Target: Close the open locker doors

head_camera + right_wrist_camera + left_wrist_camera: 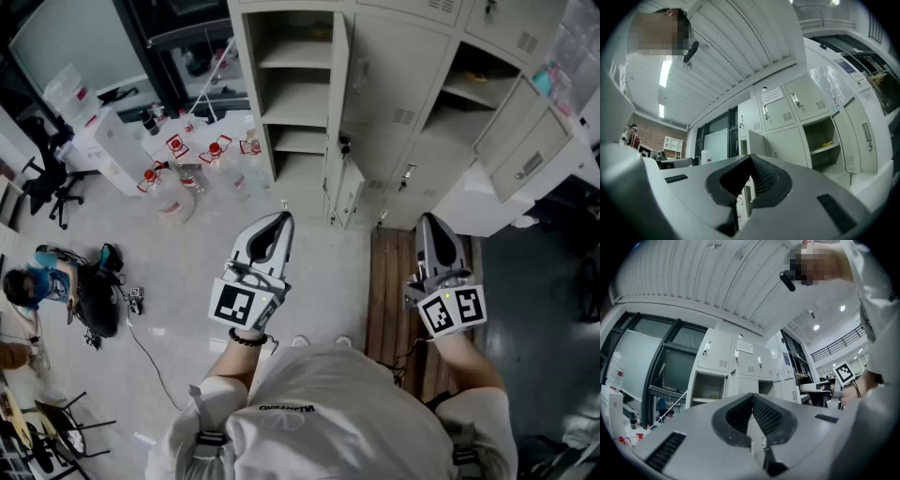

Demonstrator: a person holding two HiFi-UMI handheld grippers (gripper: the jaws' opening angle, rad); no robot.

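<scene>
Left gripper and right gripper: both noted fully closed, nothing held, tips angled slightly upward, well apart from the lockers.

Procedure, as judged: each door is best pushed with the closed tips near its free edge, away from the hinge, and followed through until seated flush.

Count: two grippers. Two doors clearly swung out, the left open door and the right open door. A third, the low door, appears ajar but is uncertain.
</scene>
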